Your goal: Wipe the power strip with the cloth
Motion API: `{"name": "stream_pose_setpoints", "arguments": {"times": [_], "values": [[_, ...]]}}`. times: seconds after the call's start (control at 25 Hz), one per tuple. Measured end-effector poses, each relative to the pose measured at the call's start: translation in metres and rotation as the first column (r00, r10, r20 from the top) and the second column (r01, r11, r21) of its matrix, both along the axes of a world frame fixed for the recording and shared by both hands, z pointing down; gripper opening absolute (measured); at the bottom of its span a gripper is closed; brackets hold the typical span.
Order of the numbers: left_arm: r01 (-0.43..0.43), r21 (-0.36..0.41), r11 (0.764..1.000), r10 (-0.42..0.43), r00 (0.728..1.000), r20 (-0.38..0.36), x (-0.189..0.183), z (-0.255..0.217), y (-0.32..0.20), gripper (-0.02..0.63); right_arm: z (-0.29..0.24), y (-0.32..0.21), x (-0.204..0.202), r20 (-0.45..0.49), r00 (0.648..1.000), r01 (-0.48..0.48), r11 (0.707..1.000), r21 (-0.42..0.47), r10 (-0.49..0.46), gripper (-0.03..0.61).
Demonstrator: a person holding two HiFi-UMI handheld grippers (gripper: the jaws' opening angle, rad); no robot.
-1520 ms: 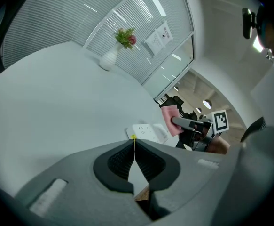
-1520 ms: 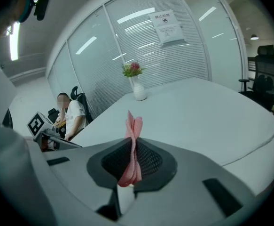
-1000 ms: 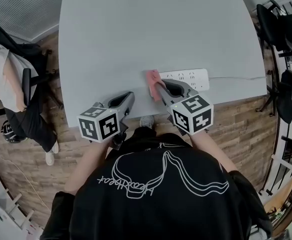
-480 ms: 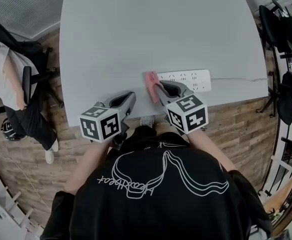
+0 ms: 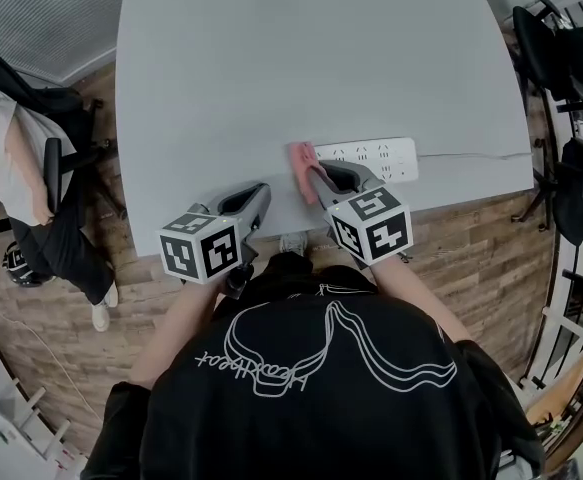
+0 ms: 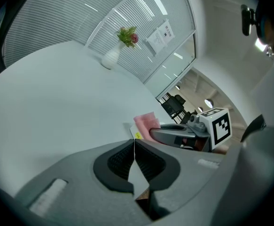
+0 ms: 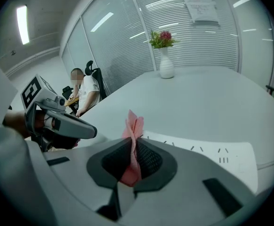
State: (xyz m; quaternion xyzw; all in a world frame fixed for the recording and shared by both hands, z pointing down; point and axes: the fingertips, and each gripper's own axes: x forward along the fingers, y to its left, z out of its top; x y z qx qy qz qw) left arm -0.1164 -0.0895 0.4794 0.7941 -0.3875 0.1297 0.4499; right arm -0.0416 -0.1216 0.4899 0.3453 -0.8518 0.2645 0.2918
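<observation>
Barely a change: the right gripper [image 5: 312,174] [image 7: 133,150] has edged slightly leftward since a second ago, jaws clenched on the cloth [image 5: 302,162] [image 7: 133,125].

The pink cloth stands up from between its jaws, its top at the left end of the strip [image 5: 373,157] [image 7: 207,150]. The rest of the strip runs off to that gripper's right, flat on the table [image 5: 271,68]. The left gripper [image 5: 258,204] [image 6: 134,149] sits well to the right gripper's left at the table's near edge, unmoved, jaws pressed together on nothing.
</observation>
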Motion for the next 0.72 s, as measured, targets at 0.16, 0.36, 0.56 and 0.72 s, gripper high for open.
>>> {"name": "stream_pose_setpoints", "arguments": {"times": [0.16,0.36,0.56,0.72], "values": [[-0.001,0.0,1.0,0.001,1.0,0.002,0.002,0.001,0.001,0.015,0.001,-0.003,0.018,-0.005,0.999,-0.035,0.999,-0.002,0.035,0.035],[0.001,-0.002,1.0,-0.001,1.0,0.004,0.001,0.001,0.002,0.015,0.001,-0.009,0.044,-0.018,0.996,-0.089,0.996,-0.001,0.089,0.035],[-0.006,0.002,1.0,0.006,1.0,0.006,0.006,0.0,0.001,0.015,0.001,-0.015,0.074,-0.034,0.989,-0.147,0.989,0.01,0.147,0.035],[-0.012,0.001,1.0,0.012,1.0,0.006,0.01,0.001,0.004,0.015,0.001,-0.017,0.099,-0.048,0.98,-0.192,0.981,0.023,0.193,0.037]]}}
